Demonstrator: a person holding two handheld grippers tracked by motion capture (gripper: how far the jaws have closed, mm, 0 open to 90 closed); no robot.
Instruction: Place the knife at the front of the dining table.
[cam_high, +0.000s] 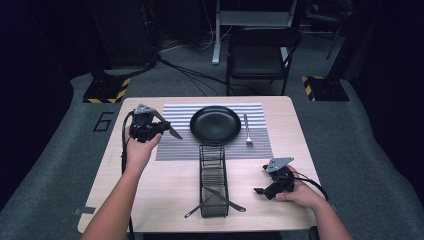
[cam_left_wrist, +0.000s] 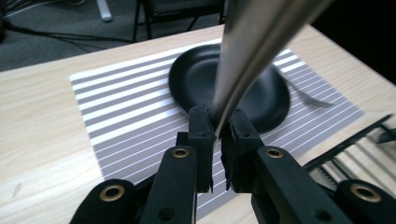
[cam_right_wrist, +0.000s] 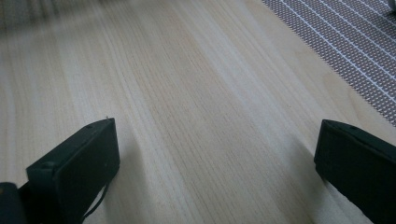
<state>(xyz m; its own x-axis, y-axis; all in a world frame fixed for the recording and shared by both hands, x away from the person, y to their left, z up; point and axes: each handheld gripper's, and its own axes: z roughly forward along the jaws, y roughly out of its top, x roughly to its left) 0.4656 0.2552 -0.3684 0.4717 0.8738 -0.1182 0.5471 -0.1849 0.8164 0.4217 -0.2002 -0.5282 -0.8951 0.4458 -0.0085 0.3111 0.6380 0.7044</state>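
High view: 1 plate (cam_high: 215, 125), 1 fork (cam_high: 247, 131).

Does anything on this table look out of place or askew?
Mostly tidy. Only the two utensils in the wire caddy look odd: they cross and stick out past both sides. The fork lies straight beside the plate.

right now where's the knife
The knife is clamped in the left hand-held gripper, held over the left part of the striped placemat, just left of the black plate in the high view.
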